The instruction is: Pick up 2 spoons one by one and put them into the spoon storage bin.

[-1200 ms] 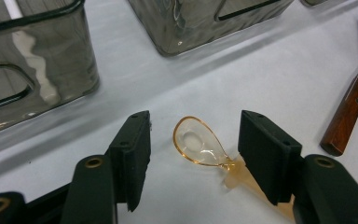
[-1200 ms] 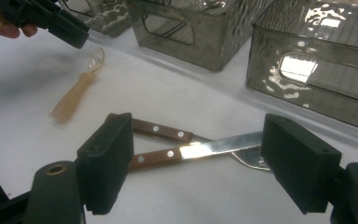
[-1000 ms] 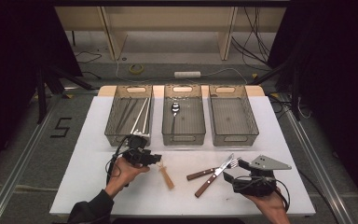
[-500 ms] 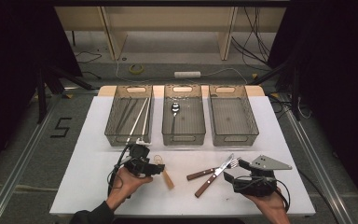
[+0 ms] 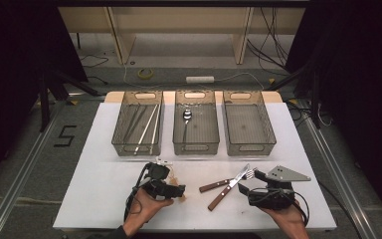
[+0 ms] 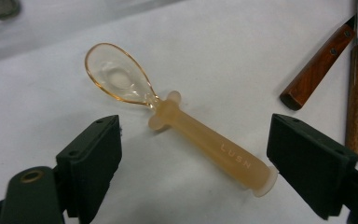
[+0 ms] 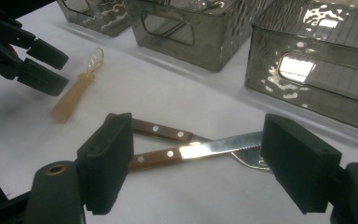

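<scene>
Amber spoon (image 6: 186, 123) lies on white table (image 5: 104, 174); left gripper (image 6: 193, 161) fingers just opening, wide, empty.

White table (image 5: 104, 199) bears three bins (image 5: 196, 130), amber spoon (image 6: 177, 122), knife (image 7: 191, 151), fork (image 7: 168, 131)

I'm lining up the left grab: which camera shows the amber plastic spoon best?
The left gripper view: the spoon lies whole and sharp between the open jaws. The right gripper view shows it small and far off; the high view shows a sliver beside the left gripper.
</scene>
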